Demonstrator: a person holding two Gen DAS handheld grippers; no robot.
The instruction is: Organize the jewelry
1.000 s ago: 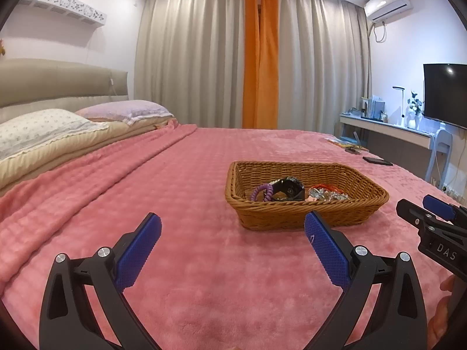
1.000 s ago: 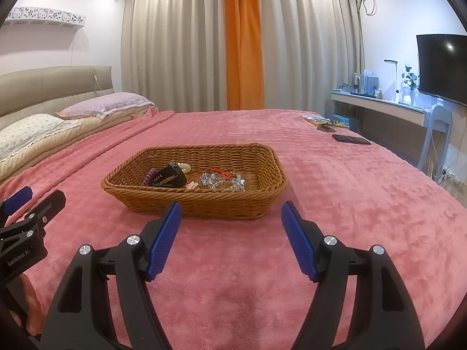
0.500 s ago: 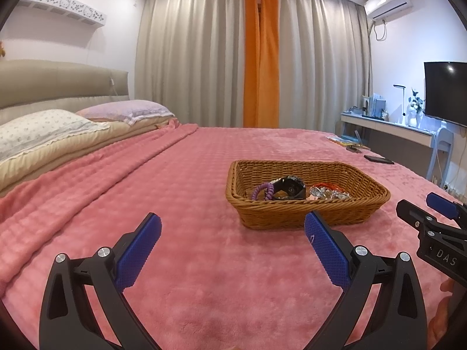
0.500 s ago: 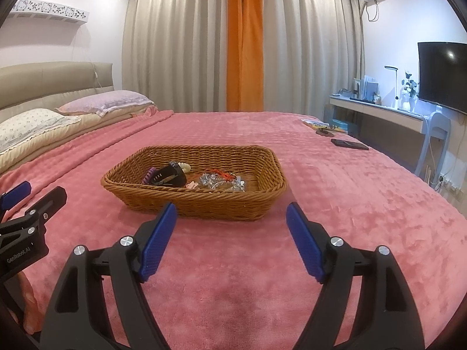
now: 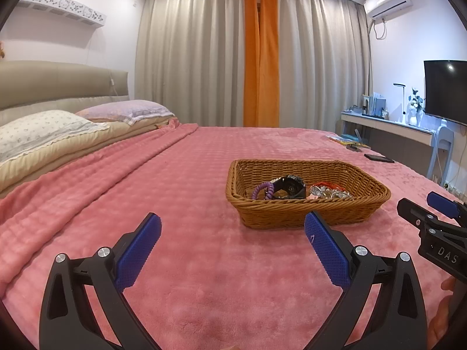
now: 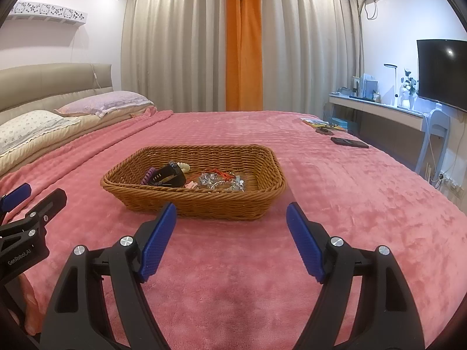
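A brown wicker basket (image 5: 306,217) (image 6: 201,204) sits on the pink bedspread. Inside lie a purple coil bracelet (image 5: 263,189) (image 6: 148,176), a black watch (image 5: 290,186) (image 6: 170,175), a silvery tangle of jewelry (image 5: 328,191) (image 6: 219,180) and a small cream piece (image 6: 184,166). My left gripper (image 5: 232,227) is open and empty, just left of and short of the basket. My right gripper (image 6: 231,218) is open and empty, right in front of the basket's near wall. Each gripper shows at the edge of the other's view.
The bed (image 5: 146,180) is wide, with pillows (image 5: 43,129) and a headboard at the left. A dark phone (image 6: 349,142) and some booklets (image 6: 318,122) lie near the bed's far right edge. A desk (image 6: 376,106), chair and TV stand at the right wall.
The right gripper has tilted down slightly and edged closer to the basket. The left gripper has barely moved.
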